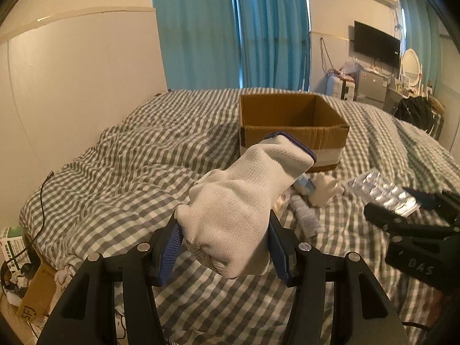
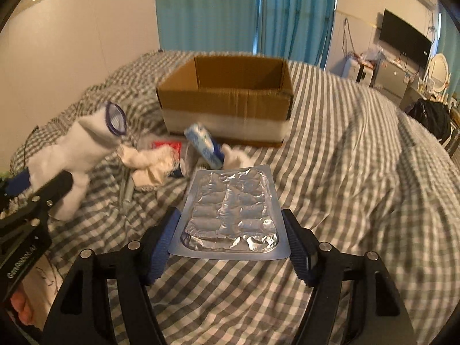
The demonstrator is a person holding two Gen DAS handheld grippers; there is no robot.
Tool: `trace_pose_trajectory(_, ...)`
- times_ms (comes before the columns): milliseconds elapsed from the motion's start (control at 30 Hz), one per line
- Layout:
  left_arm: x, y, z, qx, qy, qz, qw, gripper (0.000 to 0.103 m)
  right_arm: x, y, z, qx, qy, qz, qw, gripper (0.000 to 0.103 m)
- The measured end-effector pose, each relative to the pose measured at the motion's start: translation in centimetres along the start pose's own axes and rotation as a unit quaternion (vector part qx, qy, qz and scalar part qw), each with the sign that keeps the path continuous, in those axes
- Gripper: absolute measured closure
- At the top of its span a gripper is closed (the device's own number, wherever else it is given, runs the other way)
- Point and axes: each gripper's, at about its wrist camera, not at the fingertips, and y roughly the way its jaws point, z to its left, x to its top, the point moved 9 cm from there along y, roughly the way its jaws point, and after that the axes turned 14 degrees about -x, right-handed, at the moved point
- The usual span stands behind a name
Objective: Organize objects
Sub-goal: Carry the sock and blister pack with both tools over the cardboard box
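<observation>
My left gripper [image 1: 224, 230] is shut on a white knit glove [image 1: 244, 201] with a blue cuff and holds it above the bed; the glove also shows in the right wrist view [image 2: 77, 149]. My right gripper [image 2: 230, 230] is shut on a silver foil blister pack [image 2: 230, 212], also seen in the left wrist view [image 1: 382, 192]. An open cardboard box [image 1: 290, 126] stands on the bed ahead, also in the right wrist view [image 2: 227, 100]. In front of it lie a second white glove [image 2: 149, 164], a blue-white packet [image 2: 205, 143] and a red packet [image 2: 166, 145].
The bed has a grey checked cover [image 2: 345, 158]. A small cylinder [image 1: 306, 215] lies near the pile. Blue curtains [image 1: 230, 28] hang behind. A TV [image 1: 376, 43] and cluttered desk stand at the right. Boxes and cables [image 1: 17, 253] sit beside the bed at left.
</observation>
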Motion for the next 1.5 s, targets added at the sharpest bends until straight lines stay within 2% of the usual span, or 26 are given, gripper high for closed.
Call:
trace_pose_trajectory(200,2.5,-0.4,-0.5,-0.015,-0.006,-0.010,0.9998,0.047,3.9,-4.2,-1.5,-0.013,-0.003,-0.065,0.998,0.033)
trace_pose_trajectory(333,6.2,-0.6,-1.2,-0.032,0.003,-0.031,0.9990,0.047,7.4,-6.4,-2.8,-0.032,0.005,-0.101,0.994,0.033)
trace_pose_trajectory(467,10.6,-0.2,-1.6,-0.052,0.005,-0.046,0.9976,0.047,11.6,-7.7,-4.0,-0.017,0.009,-0.129,0.992,0.033)
trace_pose_trajectory(600,15.1,1.1,-2.1,-0.054,0.025,-0.058,0.9966,0.047,16.1,-7.8,-5.1,-0.004,0.017,-0.147,0.989,0.033)
trace_pose_trajectory(833,21.4,7.5,-2.5,-0.062,0.042,-0.041,0.9964,0.047,23.1,-4.5,-5.7,0.018,0.016,-0.148,0.989,0.033)
trace_pose_trajectory(1033,21.6,14.4,-2.2,-0.082,0.019,0.005,0.9964,0.047,27.4,1.7,-5.6,0.054,0.035,-0.115,0.991,0.033)
trace_pose_trajectory(1133,20.5,18.2,-2.1,-0.092,0.009,0.028,0.9953,0.047,28.3,5.4,-5.2,0.051,0.037,-0.099,0.993,0.033)
trace_pose_trajectory(1267,18.7,21.7,-2.0,-0.096,0.009,0.057,0.9938,0.047,27.6,10.7,-4.3,0.062,0.045,-0.061,0.995,0.033)
trace_pose_trajectory(1500,16.0,24.9,-1.9,-0.096,0.015,0.087,0.9915,0.047,24.1,16.8,-2.6,0.064,0.039,-0.014,0.997,0.033)
